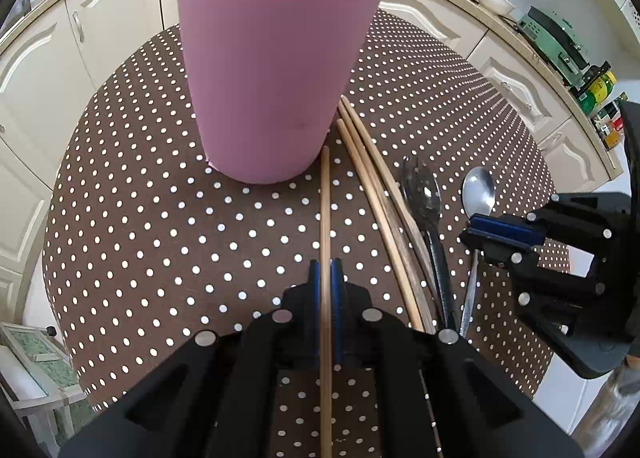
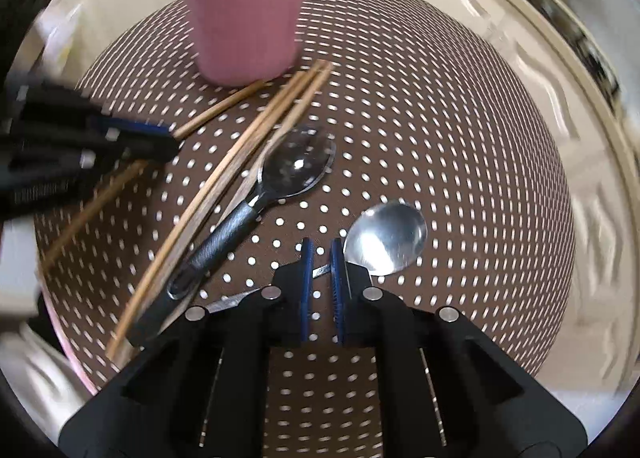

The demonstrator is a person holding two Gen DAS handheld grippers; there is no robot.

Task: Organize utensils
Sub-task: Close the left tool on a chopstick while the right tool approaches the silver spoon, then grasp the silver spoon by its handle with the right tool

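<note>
A pink cup (image 1: pixel 268 89) stands on the dotted table with several wooden sticks and a teal handle in it. My left gripper (image 1: pixel 326 270) is shut on a single wooden chopstick (image 1: pixel 325 209) that points at the cup's base. Three more chopsticks (image 1: pixel 372 177) lie just to its right, then a black-handled spoon (image 1: pixel 422 193) and a metal spoon (image 1: pixel 478 187). My right gripper (image 2: pixel 320 260) sits at the metal spoon (image 2: pixel 386 238), just behind its bowl. Its pads stand close together, shut on the thin neck that crosses between them.
The round table has a brown cloth with white dots (image 1: pixel 160 217). Cream kitchen cabinets (image 1: pixel 36 69) and a worktop with appliances and jars (image 1: pixel 560 41) curve around behind it. In the right wrist view the left gripper (image 2: pixel 92 145) is at the left edge, blurred.
</note>
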